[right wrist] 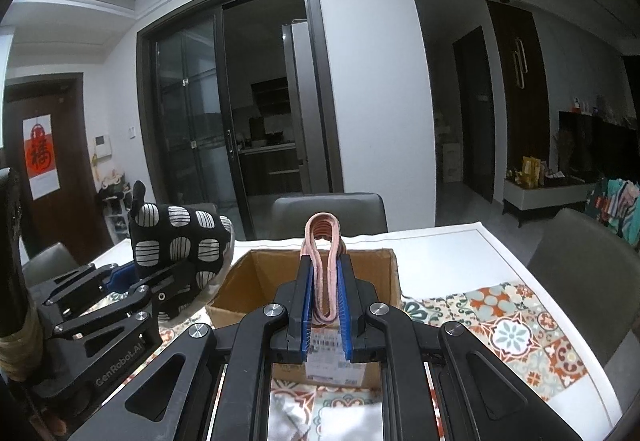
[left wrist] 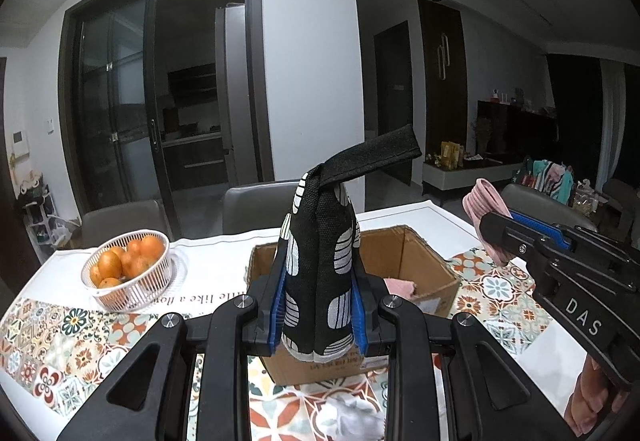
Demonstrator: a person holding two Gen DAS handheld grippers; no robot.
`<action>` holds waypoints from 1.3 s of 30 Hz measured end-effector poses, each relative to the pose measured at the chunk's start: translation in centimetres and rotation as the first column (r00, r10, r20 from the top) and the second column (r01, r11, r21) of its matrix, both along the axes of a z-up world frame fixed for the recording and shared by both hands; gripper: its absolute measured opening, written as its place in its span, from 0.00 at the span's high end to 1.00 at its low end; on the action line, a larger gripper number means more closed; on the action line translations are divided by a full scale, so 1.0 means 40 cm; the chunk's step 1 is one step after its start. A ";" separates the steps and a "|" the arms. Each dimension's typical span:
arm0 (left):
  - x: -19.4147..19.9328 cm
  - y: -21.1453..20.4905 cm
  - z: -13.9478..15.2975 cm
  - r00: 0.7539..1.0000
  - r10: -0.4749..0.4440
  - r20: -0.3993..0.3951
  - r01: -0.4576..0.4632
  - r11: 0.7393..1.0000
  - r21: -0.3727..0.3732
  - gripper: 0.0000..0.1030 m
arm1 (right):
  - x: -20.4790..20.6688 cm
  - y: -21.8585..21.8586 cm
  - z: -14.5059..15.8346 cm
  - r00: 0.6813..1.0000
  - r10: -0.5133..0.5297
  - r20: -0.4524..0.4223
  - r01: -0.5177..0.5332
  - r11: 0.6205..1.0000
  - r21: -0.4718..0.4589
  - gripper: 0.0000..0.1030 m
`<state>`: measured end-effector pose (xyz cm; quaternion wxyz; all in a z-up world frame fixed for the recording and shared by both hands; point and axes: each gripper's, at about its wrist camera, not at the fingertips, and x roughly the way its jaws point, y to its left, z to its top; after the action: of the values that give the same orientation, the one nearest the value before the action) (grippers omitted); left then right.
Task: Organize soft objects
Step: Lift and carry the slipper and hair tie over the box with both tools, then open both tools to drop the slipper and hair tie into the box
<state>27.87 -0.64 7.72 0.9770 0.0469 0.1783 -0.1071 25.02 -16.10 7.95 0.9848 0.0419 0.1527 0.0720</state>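
Note:
My left gripper [left wrist: 319,281] is shut on a black oven mitt with white patches [left wrist: 318,261] and holds it upright above the near edge of an open cardboard box [left wrist: 424,257]; the mitt also shows at the left in the right wrist view [right wrist: 180,241]. My right gripper [right wrist: 325,277] is shut on a folded pink cloth [right wrist: 323,261] and holds it over the box [right wrist: 256,273]; it shows at the right in the left wrist view [left wrist: 486,217]. Another pink cloth [left wrist: 400,287] lies inside the box.
A white basket of oranges [left wrist: 128,269] stands at the table's left. A patterned runner [right wrist: 512,329] covers the white table [right wrist: 460,245]. A white cloth [left wrist: 356,417] lies in front of the box. Grey chairs [right wrist: 330,211] stand on the far side.

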 end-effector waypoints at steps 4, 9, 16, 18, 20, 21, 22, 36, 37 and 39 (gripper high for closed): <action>0.031 -0.001 -0.001 1.000 0.008 0.010 -0.008 1.000 0.012 0.73 | 0.037 -0.002 -0.005 1.000 0.007 -0.009 -0.007 1.000 0.004 0.88; 0.078 -0.004 -0.010 1.000 0.012 0.010 -0.013 1.000 0.019 0.73 | 0.076 -0.002 -0.012 1.000 0.011 -0.014 -0.011 1.000 -0.008 0.88; 0.143 -0.004 -0.042 0.999 0.014 -0.030 -0.013 1.000 0.013 0.73 | 0.136 0.009 -0.031 0.999 0.015 -0.041 -0.015 1.000 -0.016 0.88; 0.165 -0.006 -0.055 0.999 0.015 -0.050 -0.014 1.000 0.012 0.73 | 0.152 0.012 -0.041 0.998 0.014 -0.054 -0.015 1.000 -0.020 0.88; 0.189 -0.007 -0.067 0.997 0.016 -0.072 -0.015 1.000 0.010 0.73 | 0.168 0.014 -0.053 0.997 0.015 -0.070 -0.017 1.000 -0.023 0.88; 0.198 -0.007 -0.073 0.997 0.017 -0.081 -0.016 1.000 0.009 0.73 | 0.181 0.018 -0.052 0.997 0.015 -0.077 -0.017 1.000 -0.024 0.88; 0.208 -0.009 -0.080 0.996 0.018 -0.092 -0.017 1.000 0.009 0.73 | 0.190 0.019 -0.057 0.996 0.014 -0.086 -0.016 1.000 -0.027 0.88; 0.308 -0.018 -0.165 0.981 0.035 -0.188 -0.028 0.999 0.041 0.73 | 0.281 0.031 -0.118 0.983 -0.004 -0.184 -0.005 0.999 -0.047 0.87; 0.311 -0.020 -0.168 0.981 0.036 -0.193 -0.028 0.999 0.045 0.73 | 0.284 0.030 -0.123 0.982 -0.007 -0.187 -0.003 0.999 -0.052 0.87; 0.315 -0.027 -0.175 0.979 0.041 -0.200 -0.031 0.998 0.054 0.72 | 0.287 0.029 -0.132 0.981 -0.010 -0.196 -0.001 0.998 -0.057 0.88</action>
<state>40.48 -1.72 0.72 0.9543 0.0572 0.2795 -0.0892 36.51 -14.95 2.69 0.9659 0.0211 0.2509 0.0609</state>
